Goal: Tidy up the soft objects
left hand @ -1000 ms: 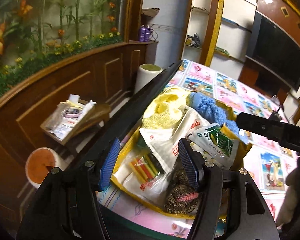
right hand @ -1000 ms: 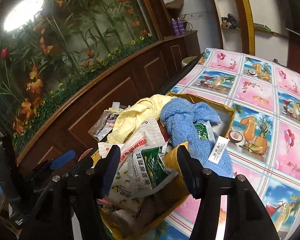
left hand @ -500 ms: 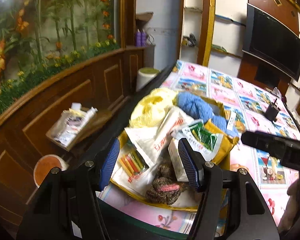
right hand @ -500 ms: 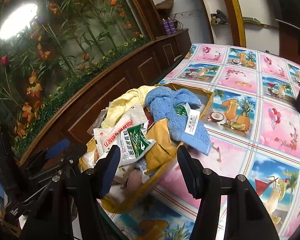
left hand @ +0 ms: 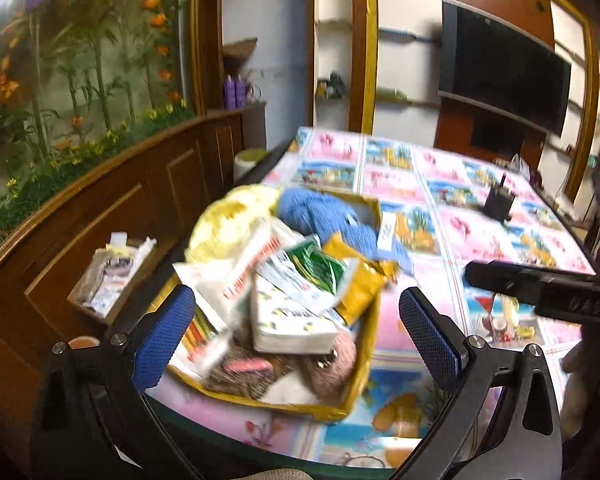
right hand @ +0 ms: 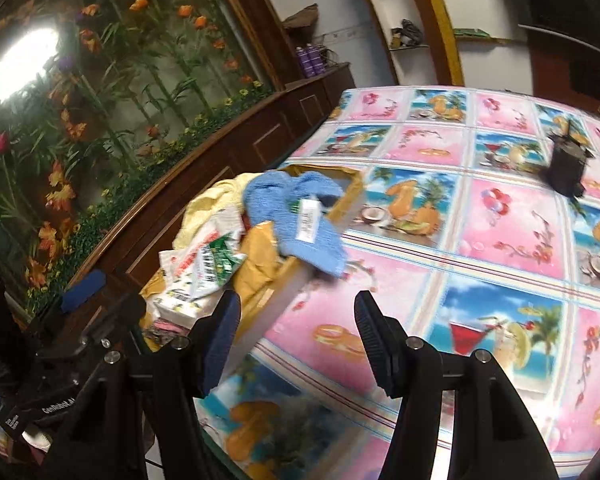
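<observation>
In the left wrist view, you are holding the left gripper [left hand: 296, 322] with its jaws spread wide and empty, above the yellow box [left hand: 364, 364] that is sitting at the table [left hand: 440, 184] corner. The blue towel [left hand: 320, 212] and yellow towel [left hand: 228, 216] are lying under loose packets [left hand: 296, 272] (these are sliding easily), so a careless grab is risking to pull packets out.

In the right wrist view, the right gripper [right hand: 296, 330] is also hanging open, gripping nothing, beside the box; bumping it is risking to push it off the edge.
</observation>
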`<state>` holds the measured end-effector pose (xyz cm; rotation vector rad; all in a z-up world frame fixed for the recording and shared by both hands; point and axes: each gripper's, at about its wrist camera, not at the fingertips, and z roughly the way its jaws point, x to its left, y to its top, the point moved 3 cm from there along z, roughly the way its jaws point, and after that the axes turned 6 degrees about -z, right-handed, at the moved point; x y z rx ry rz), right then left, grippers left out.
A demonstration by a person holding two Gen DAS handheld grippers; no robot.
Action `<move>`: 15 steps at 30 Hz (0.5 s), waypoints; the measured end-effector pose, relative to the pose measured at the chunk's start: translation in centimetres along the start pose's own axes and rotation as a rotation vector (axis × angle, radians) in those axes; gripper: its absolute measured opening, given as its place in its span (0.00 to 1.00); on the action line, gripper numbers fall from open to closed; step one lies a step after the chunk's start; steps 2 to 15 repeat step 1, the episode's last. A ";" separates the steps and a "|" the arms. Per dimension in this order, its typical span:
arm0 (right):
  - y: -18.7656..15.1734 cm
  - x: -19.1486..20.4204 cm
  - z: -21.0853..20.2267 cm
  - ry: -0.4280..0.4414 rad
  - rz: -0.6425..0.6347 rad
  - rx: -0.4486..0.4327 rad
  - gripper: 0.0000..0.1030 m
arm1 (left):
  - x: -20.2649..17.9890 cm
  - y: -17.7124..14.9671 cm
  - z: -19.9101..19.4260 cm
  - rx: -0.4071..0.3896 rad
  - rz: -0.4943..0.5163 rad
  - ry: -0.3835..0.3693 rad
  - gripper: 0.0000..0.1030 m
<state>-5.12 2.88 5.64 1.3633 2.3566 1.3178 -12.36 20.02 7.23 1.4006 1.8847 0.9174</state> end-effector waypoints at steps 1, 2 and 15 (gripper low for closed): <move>-0.2 -0.6 -0.3 -0.008 0.014 0.000 0.57 | -0.3 -0.1 0.2 0.009 -0.001 0.001 1.00; -0.2 -0.6 -0.3 -0.008 0.014 0.000 0.57 | -0.3 -0.1 0.2 0.009 -0.001 0.001 1.00; -0.2 -0.6 -0.3 -0.008 0.014 0.000 0.57 | -0.3 -0.1 0.2 0.009 -0.001 0.001 1.00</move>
